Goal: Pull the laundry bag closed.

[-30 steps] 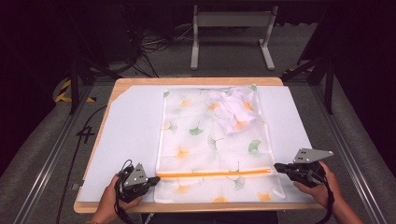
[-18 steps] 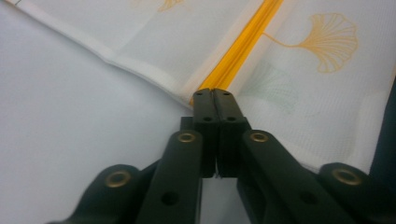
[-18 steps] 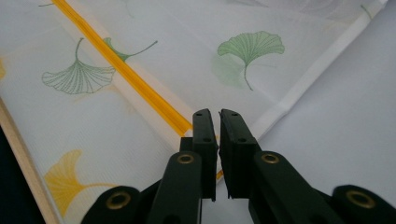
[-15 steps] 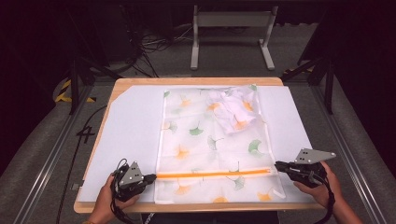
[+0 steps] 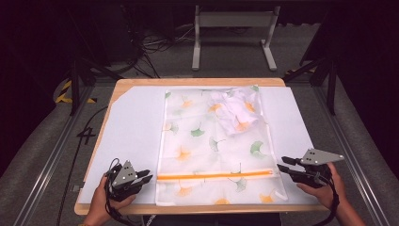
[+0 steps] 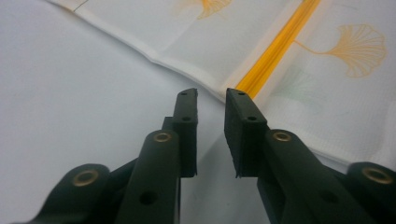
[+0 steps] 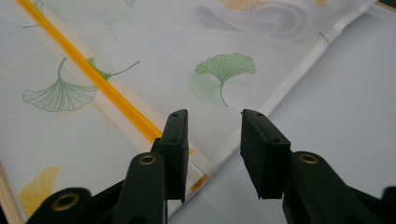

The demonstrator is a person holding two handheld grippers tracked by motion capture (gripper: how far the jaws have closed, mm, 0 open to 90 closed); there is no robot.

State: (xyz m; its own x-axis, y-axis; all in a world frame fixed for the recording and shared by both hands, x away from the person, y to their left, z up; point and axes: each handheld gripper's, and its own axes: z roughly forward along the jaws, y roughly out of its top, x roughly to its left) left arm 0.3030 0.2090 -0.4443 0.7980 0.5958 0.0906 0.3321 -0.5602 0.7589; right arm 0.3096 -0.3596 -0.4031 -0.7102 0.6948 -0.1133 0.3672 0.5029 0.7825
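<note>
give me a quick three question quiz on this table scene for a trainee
1. True or false: the left gripper is clamped on the mesh bag.
2. What colour is the zipper running between the two grippers?
3. Where does the bundled white cloth lie inside the bag? A) far end B) near end, by the zipper

Key
1. False; its jaws stand apart, having just been opening, with nothing between them.
2. Orange.
3. A
</note>
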